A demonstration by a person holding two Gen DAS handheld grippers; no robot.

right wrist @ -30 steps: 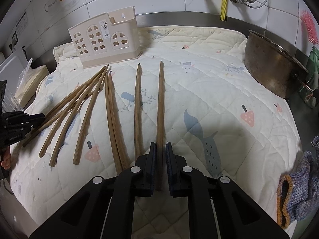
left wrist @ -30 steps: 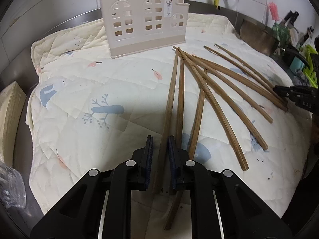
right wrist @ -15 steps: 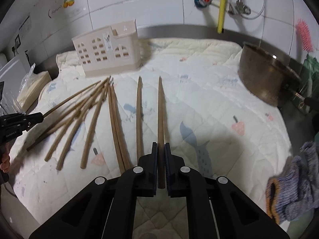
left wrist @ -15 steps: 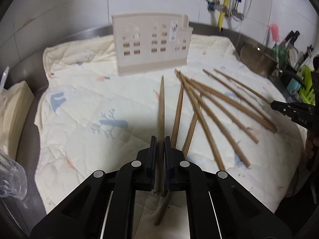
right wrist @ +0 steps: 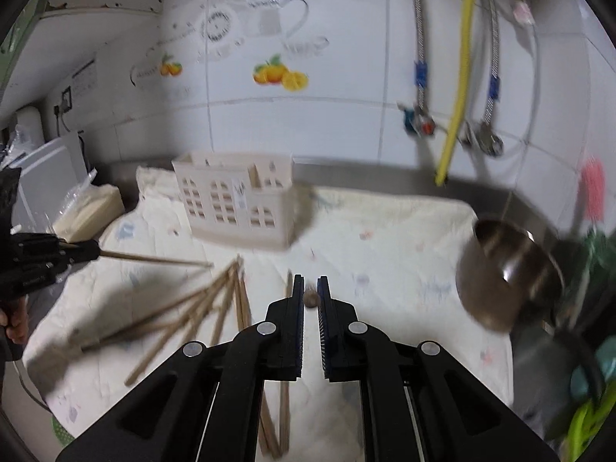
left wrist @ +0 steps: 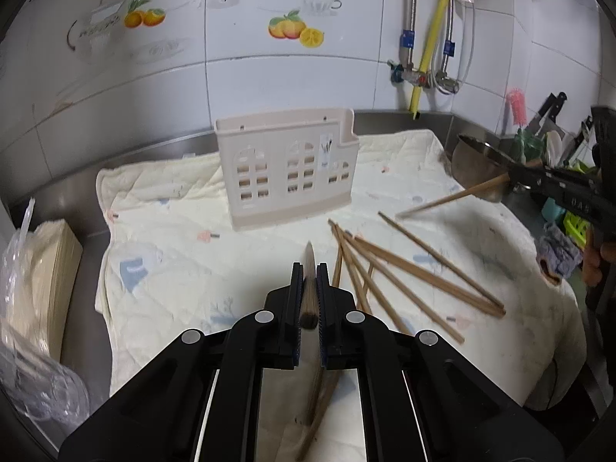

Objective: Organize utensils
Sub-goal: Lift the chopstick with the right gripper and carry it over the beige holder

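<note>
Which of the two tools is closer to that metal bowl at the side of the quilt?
Right. The right tool hangs just in front of the metal bowl, lifting a chopstick. The left tool, gripping its own chopstick, sits further over, facing the beige utensil holder.

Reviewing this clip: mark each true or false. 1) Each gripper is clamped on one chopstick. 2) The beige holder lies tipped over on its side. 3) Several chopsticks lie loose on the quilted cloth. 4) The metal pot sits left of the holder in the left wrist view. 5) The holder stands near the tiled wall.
1) True: the left gripper and the right gripper each pinch one chopstick.
2) False: the beige holder stands upright.
3) True: loose chopsticks lie on the quilted cloth.
4) False: the metal pot sits to its right.
5) True: the tiled wall is just behind it.
</note>
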